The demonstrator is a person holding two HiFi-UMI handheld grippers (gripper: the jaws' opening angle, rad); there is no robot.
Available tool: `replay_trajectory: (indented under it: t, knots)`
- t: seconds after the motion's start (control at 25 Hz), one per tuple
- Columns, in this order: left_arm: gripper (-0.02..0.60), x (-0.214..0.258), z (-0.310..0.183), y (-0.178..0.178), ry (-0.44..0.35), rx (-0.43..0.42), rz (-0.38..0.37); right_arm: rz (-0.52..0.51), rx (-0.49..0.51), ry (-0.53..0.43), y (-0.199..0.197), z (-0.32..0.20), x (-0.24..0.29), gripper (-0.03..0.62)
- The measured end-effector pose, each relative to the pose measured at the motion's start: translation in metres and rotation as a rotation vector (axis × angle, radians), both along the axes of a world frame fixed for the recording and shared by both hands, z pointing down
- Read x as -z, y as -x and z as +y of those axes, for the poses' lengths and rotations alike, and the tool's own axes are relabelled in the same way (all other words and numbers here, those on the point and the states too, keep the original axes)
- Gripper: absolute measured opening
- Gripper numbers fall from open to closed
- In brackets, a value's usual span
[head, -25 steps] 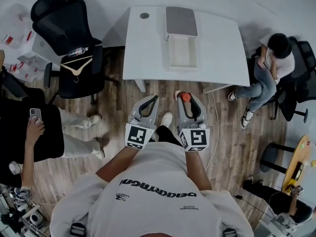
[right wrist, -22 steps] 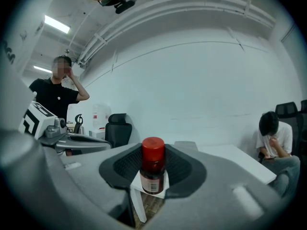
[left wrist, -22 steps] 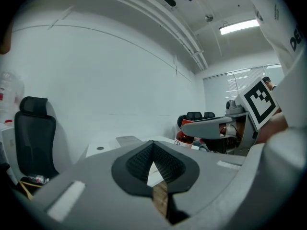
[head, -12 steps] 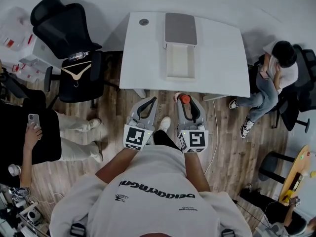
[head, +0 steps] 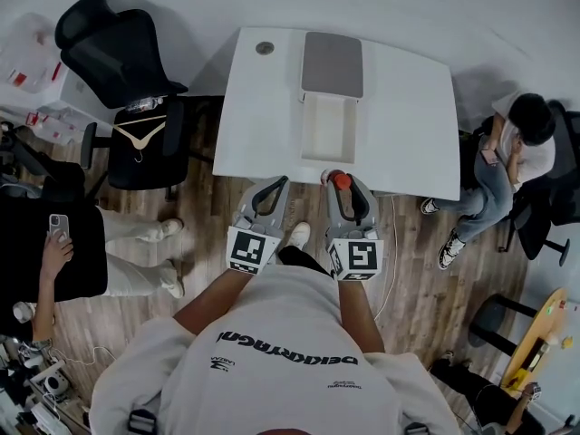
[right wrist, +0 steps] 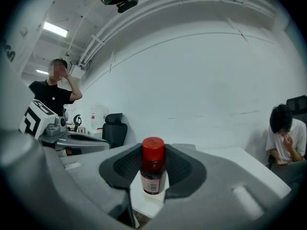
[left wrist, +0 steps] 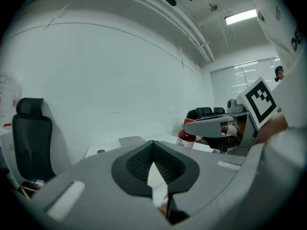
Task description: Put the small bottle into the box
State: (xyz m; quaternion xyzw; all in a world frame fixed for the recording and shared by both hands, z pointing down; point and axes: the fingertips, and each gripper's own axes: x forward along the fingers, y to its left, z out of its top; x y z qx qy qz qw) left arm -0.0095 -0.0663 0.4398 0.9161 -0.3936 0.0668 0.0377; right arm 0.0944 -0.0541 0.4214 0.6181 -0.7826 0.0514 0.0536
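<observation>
Carry step, I'd say: right gripper [head: 341,185] clamped on bottle [right wrist: 153,169], left gripper [head: 275,188] closed, empty. Next: reach box [head: 309,130] at upper centre (open, empty), lower bottle in, release.

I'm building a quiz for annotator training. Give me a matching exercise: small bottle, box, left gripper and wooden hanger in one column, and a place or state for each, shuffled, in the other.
1. small bottle
2. box
3. left gripper
4. wooden hanger

A. lying on the black chair
B. open on the white table
C. jaws together, nothing held
D. between the jaws of the right gripper

Pairs: 1-D, 2-B, 3-C, 4-A
</observation>
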Motion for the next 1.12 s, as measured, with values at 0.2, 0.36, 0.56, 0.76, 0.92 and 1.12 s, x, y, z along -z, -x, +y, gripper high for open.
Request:
replay_trajectory:
  t: [0.2, 0.36, 0.56, 0.76, 0.92, 1.12]
  knots:
    - [0.005, -0.001, -0.014, -0.009, 0.003, 0.019, -0.002, 0.000, 0.007, 0.005, -0.013, -0.017, -0.003, 0.137]
    - [0.005, -0.002, -0.023, -0.013, 0.007, 0.036, -0.003, 0.001, 0.015, 0.008, -0.018, -0.028, -0.003, 0.137]
    - [0.005, -0.003, -0.038, -0.014, 0.015, 0.038, -0.003, 0.005, 0.011, 0.015, -0.020, -0.044, -0.005, 0.137]
    - [0.005, -0.011, -0.058, -0.012, 0.036, 0.021, -0.006, 0.004, -0.007, 0.030, -0.018, -0.066, -0.011, 0.137]
    - [0.005, -0.015, -0.069, -0.012, 0.050, 0.002, -0.015, 0.000, -0.020, 0.046, -0.017, -0.081, -0.018, 0.137]
    - [0.005, -0.024, -0.085, -0.012, 0.067, -0.015, -0.020, 0.003, -0.030, 0.063, -0.016, -0.101, -0.027, 0.137]
